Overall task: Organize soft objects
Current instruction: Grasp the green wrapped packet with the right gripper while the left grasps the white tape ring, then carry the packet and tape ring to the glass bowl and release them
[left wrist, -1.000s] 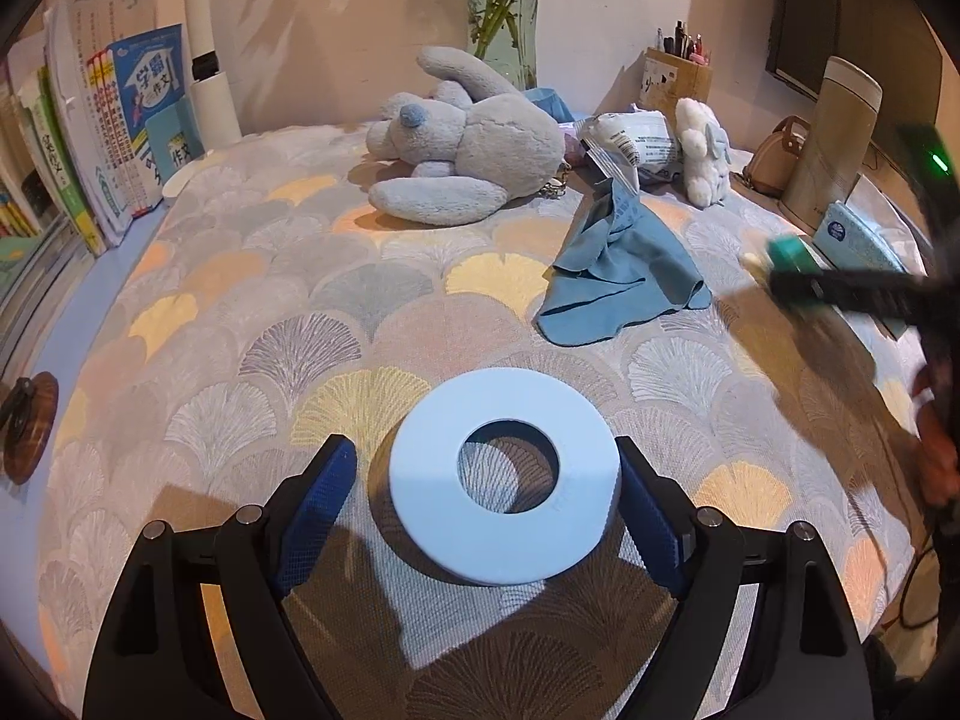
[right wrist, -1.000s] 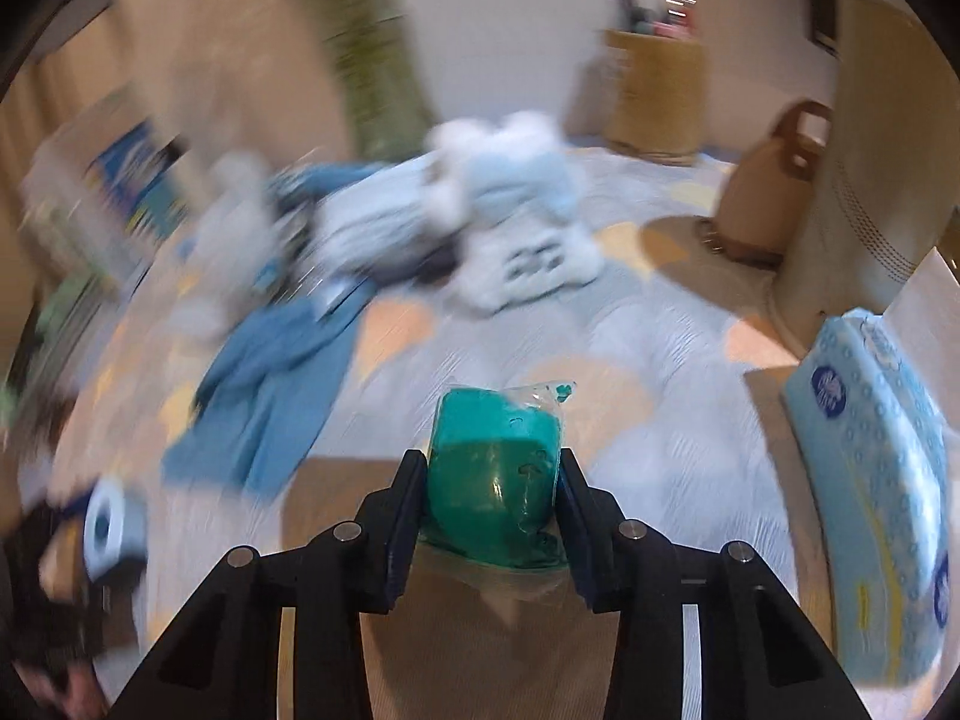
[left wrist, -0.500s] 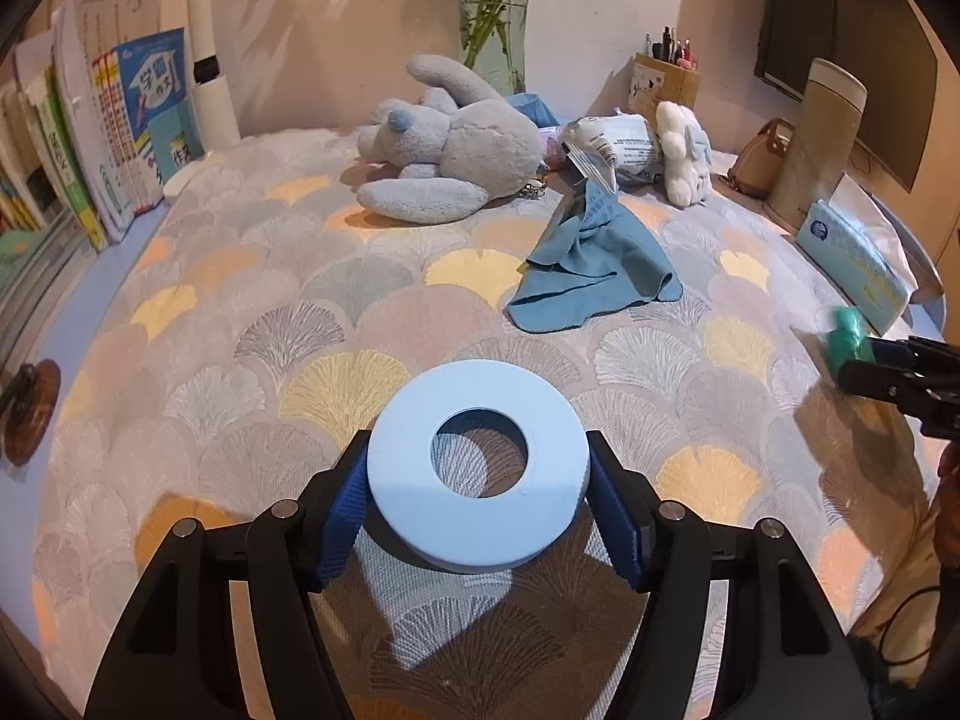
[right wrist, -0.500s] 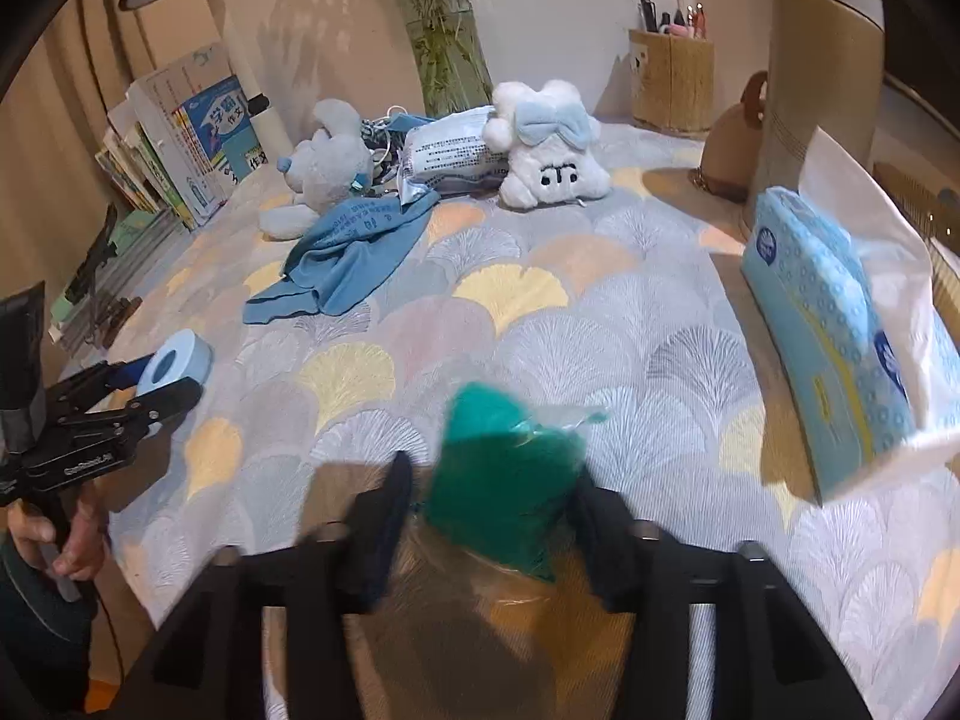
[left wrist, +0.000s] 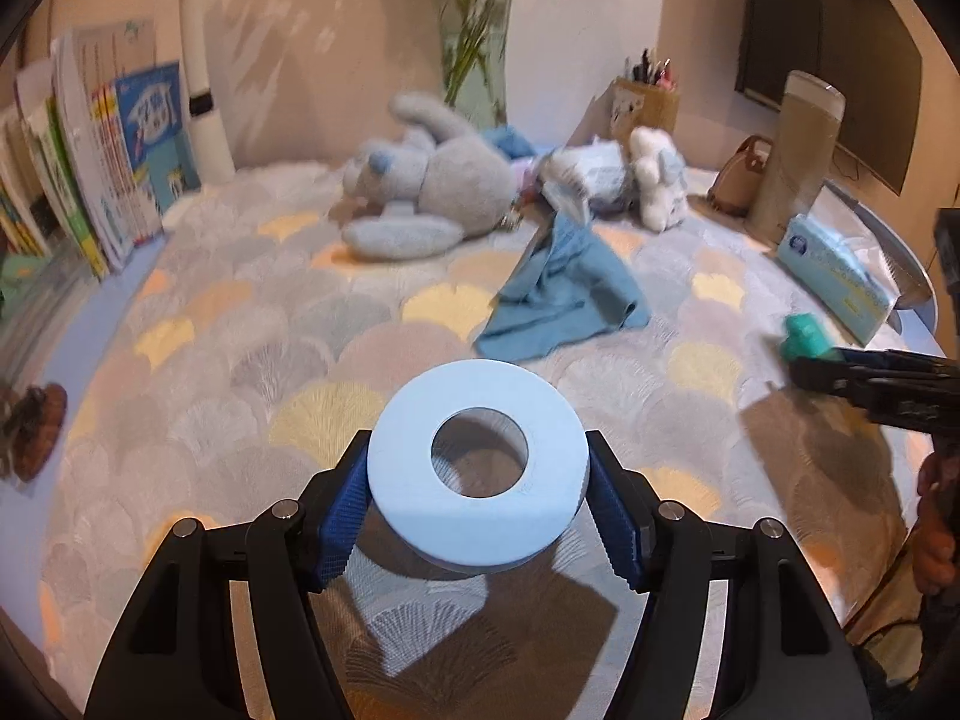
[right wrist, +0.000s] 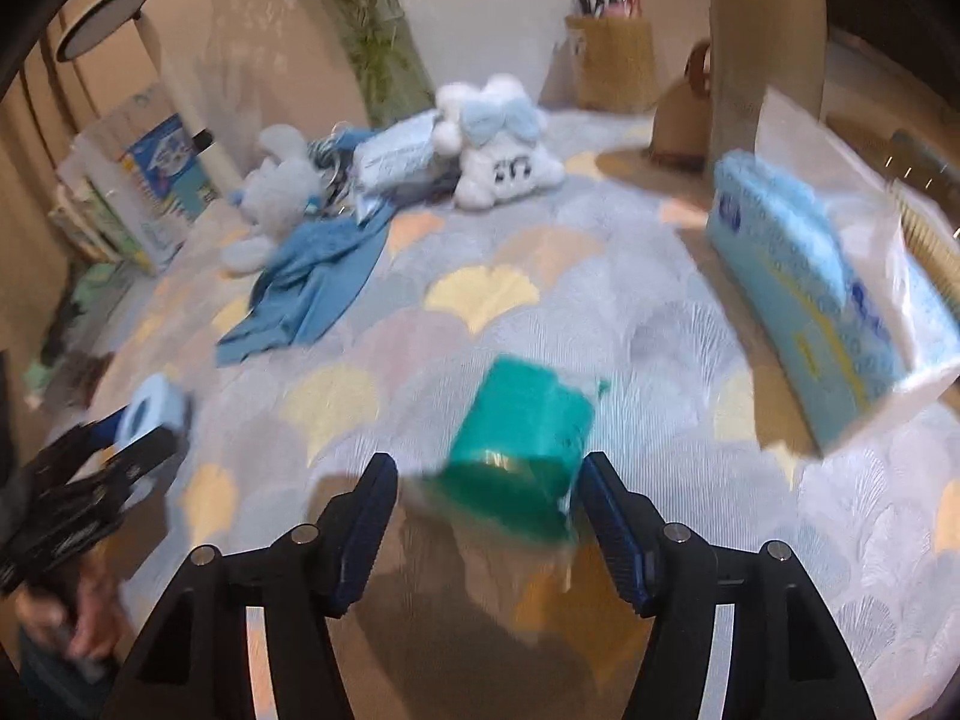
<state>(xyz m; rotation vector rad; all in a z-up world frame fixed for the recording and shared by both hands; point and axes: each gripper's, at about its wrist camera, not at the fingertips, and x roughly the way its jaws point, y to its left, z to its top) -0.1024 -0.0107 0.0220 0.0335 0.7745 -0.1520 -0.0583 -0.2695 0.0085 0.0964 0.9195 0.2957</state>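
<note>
Blue ring (left wrist: 477, 468) clamped in left hand-held gripper (left wrist: 478, 507) (right hand-held gripper (right wrist: 487, 513) apart).

Left claw (left wrist: 478, 498) clamped, right claw (right wrist: 487, 513) parted

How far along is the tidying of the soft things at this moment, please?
Early on, I think. Nothing looks sorted yet: the grey plush, the white plush and the blue cloth lie jumbled at the far side. In hand: the left claw has just closed on the light blue ring; the right claw has just opened, the green packet loose between its jaws. All remain to be placed.
</note>
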